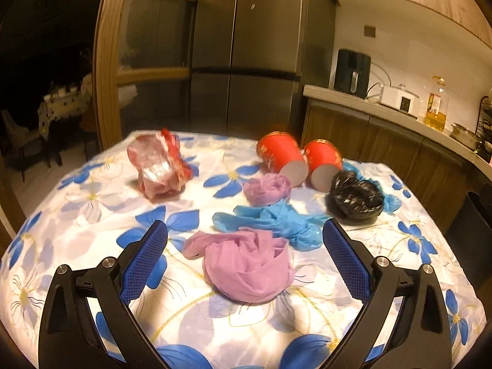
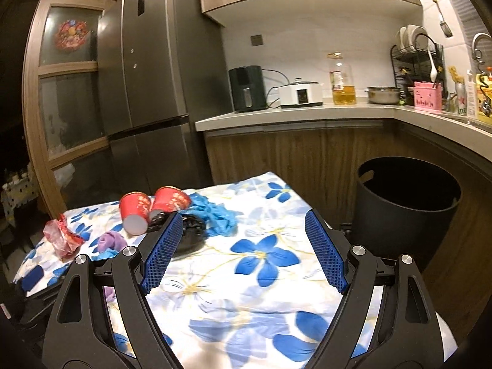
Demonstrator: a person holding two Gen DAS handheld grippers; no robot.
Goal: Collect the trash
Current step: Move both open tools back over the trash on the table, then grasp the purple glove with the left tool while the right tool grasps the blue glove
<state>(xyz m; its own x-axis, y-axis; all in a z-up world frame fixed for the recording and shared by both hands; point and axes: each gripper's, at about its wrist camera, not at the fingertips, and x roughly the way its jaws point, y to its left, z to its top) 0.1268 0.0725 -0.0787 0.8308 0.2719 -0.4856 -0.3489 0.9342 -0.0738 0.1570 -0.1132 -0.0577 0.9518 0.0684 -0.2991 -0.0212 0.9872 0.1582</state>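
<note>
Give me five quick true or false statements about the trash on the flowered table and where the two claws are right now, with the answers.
1. Both red paper cups stand upright. False: they lie on their sides, next to each other.
2. The left claw is open, with the nearer purple bag on the tablecloth in front of it. True.
3. The right claw grips the black bag. False: it is open and empty.
4. A dark bin stands on the floor beside the table. True.
5. The crumpled red wrapper lies inside the bin. False: it lies on the tablecloth.
</note>
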